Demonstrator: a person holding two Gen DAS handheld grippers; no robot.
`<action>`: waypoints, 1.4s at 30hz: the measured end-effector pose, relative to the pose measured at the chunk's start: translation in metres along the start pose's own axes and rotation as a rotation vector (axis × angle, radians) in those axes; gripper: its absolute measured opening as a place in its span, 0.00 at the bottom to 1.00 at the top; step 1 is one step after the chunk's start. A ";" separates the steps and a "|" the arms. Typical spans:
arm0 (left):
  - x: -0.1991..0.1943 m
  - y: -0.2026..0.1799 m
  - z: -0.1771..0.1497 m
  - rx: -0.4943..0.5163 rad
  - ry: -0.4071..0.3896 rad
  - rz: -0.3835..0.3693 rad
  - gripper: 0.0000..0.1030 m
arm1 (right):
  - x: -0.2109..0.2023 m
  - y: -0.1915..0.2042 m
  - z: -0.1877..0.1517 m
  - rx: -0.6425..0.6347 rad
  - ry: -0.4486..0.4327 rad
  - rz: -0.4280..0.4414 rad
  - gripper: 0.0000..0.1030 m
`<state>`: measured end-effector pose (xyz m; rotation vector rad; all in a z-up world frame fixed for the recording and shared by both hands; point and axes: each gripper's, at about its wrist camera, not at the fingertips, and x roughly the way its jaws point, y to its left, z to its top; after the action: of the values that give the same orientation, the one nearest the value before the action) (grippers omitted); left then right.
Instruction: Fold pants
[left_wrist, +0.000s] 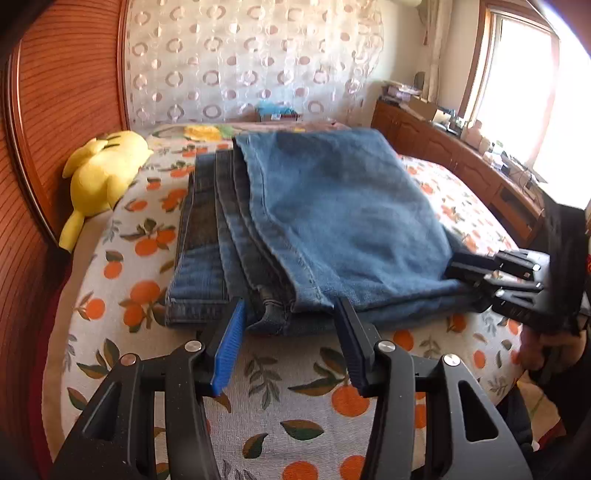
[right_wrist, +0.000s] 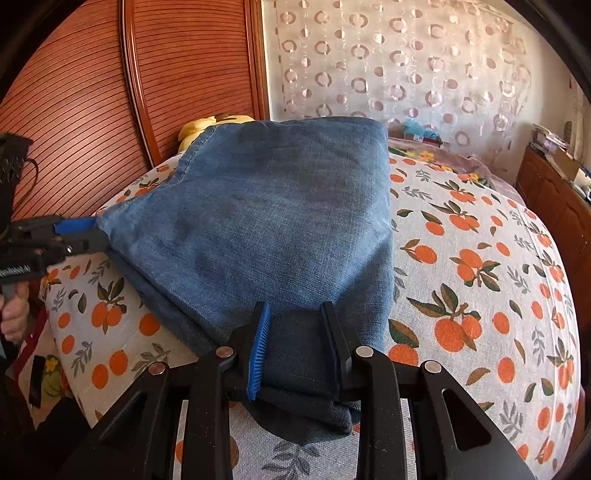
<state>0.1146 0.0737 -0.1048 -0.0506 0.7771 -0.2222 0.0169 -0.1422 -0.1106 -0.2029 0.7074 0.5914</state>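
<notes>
Folded jeans (left_wrist: 332, 221) on bed (left_wrist: 295, 387); left gripper (left_wrist: 291, 325) jaws wide, near edge of jeans just beyond tips, nothing gripped; right gripper (right_wrist: 297, 343) jaws narrow, clamped on jeans corner between pads

plush toy (right_wrist: 218, 123): mostly hidden behind jeans (right_wrist: 280, 221) | windowsill clutter (left_wrist: 491, 147): unreadable (overexposed)

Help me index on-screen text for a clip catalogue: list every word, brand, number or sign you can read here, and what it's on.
Nothing reads clearly in either view.
White label on the body of the left claw: lettering present, too blurred to read.
Packages at the bed's far side: too small.
Clutter on the wooden cabinet: too small.
Jeans: no tag or brand showing.
</notes>
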 end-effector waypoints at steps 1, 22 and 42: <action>-0.003 -0.001 0.003 0.002 -0.011 0.001 0.49 | 0.000 0.000 -0.002 0.005 -0.003 0.001 0.28; 0.029 -0.028 0.003 0.134 0.016 0.077 0.50 | 0.003 -0.006 -0.006 0.021 -0.016 0.021 0.30; 0.030 -0.021 -0.008 0.120 -0.048 0.057 0.52 | -0.014 -0.014 -0.006 0.072 -0.038 0.023 0.30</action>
<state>0.1258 0.0467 -0.1283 0.0797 0.7148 -0.2120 0.0127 -0.1617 -0.1063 -0.1165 0.6940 0.5891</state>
